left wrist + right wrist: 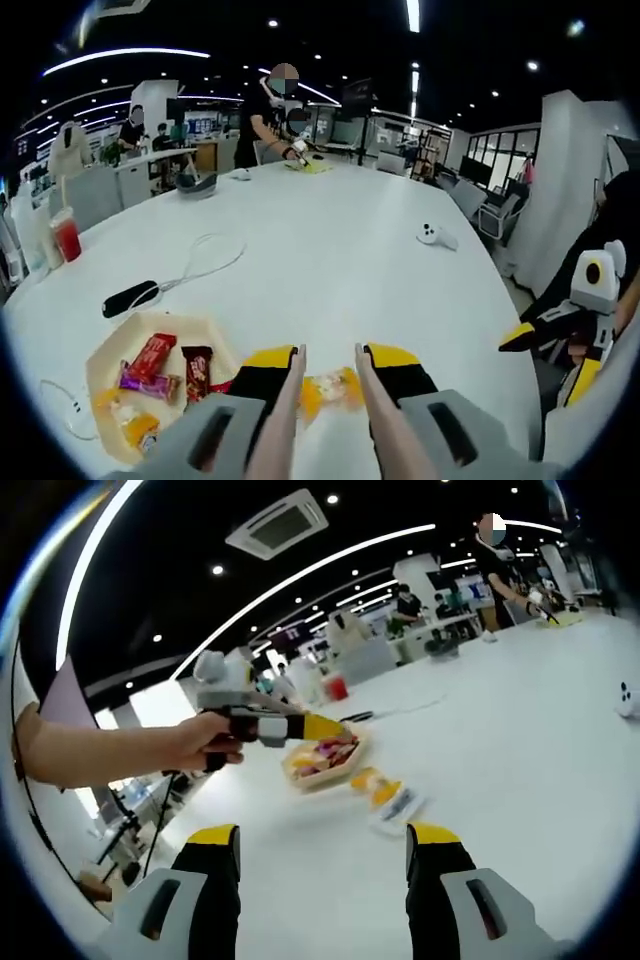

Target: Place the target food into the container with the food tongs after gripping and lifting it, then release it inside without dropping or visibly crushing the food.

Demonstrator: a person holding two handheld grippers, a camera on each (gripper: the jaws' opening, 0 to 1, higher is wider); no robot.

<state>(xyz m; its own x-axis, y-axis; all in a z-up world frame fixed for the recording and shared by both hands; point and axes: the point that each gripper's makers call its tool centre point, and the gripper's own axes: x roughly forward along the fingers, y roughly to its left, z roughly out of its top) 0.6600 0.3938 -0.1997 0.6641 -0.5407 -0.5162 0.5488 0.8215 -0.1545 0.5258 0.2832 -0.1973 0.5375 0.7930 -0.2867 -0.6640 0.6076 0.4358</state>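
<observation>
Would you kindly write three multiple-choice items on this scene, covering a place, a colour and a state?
1. Where is the yellow snack packet?
A. in the tray
B. on the white table between the left gripper's jaws
C. lifted off the table

2. What colour are the jaw tips?
A. yellow
B. green
C. blue

3. How is the right gripper?
A. shut on a packet
B. open
C. shut on the tray

Answers: 1 B, it lies on the table beside the beige tray; 2 A, both views show yellow tips; 3 B, its jaws stand wide apart.
</observation>
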